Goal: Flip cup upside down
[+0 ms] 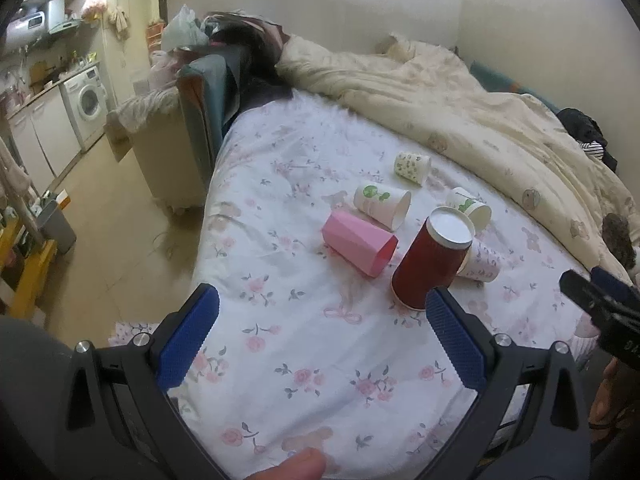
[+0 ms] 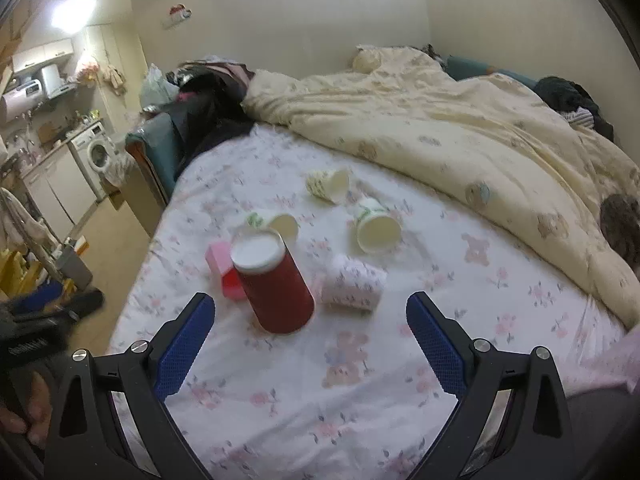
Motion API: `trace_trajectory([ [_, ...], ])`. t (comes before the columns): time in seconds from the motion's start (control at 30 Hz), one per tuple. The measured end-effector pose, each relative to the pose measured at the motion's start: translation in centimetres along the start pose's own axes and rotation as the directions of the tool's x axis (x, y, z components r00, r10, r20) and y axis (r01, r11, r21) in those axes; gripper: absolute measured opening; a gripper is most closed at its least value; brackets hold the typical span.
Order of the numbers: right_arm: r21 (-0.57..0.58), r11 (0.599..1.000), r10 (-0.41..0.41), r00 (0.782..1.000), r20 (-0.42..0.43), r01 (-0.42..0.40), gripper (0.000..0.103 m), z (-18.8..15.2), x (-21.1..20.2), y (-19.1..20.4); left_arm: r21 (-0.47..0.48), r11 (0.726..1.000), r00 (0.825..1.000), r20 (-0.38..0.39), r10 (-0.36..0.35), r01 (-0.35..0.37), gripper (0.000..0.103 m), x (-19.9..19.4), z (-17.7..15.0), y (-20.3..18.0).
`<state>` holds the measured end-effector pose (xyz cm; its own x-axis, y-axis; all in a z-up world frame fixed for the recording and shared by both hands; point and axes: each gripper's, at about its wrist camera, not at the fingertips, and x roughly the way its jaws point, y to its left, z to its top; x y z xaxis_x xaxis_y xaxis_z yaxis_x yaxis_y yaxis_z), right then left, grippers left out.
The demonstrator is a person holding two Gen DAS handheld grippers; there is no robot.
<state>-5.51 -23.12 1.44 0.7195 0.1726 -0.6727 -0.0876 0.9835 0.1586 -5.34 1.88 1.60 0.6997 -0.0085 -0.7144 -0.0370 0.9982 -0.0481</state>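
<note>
**Red cup stands rim-down on the floral bed sheet, both grippers released**

The red cup (image 1: pixel 430 260) rests inverted on the bed sheet (image 1: pixel 304 360), its white base facing up and its wide rim against the fabric. Its long axis runs close to vertical, leaning slightly. In the left wrist view it sits at about 1 o'clock from the left gripper (image 1: pixel 322 308), just past the tip of the right-hand blue finger.

In the right wrist view the same red cup (image 2: pixel 276 284) lies at about 11 o'clock from the right gripper (image 2: pixel 310 314). Both grippers have their jaws spread wide and hold nothing.

A pink cup (image 1: pixel 358 246) lies on its side just at the red cup's 9 o'clock, mouth toward it. A floral paper cup (image 1: pixel 482 266) lies on its side touching the red cup at 3 o'clock. Three more white paper cups lie tipped over farther up the sheet.

A cream quilt (image 1: pixel 460 112) is bunched along the bed at 1 to 2 o'clock. At 10 o'clock, past the tiled floor, stands a washing machine (image 1: pixel 88 100) beside white cabinets.
</note>
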Motion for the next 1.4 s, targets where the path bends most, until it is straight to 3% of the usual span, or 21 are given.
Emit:
trace_trajectory([
  [0.27,-0.008,1.0,-0.01,1.0,-0.016,0.01,0.099,-2.1,0.9,0.7,0.031,0.999,1.0,0.021,0.018,-0.019,0.103,0.5,-1.1,-0.8],
  [0.43,-0.031,0.999,-0.02,1.0,0.016,0.02,0.099,-1.8,1.7,1.6,0.04,0.999,0.999,0.029,0.029,-0.03,0.103,0.8,-1.0,-1.4],
  [1.4,-0.031,0.999,-0.022,1.0,0.018,0.022,0.099,-1.8,1.4,1.9,0.025,1.0,1.0,0.008,0.008,-0.008,0.103,1.3,-0.8,-1.2],
])
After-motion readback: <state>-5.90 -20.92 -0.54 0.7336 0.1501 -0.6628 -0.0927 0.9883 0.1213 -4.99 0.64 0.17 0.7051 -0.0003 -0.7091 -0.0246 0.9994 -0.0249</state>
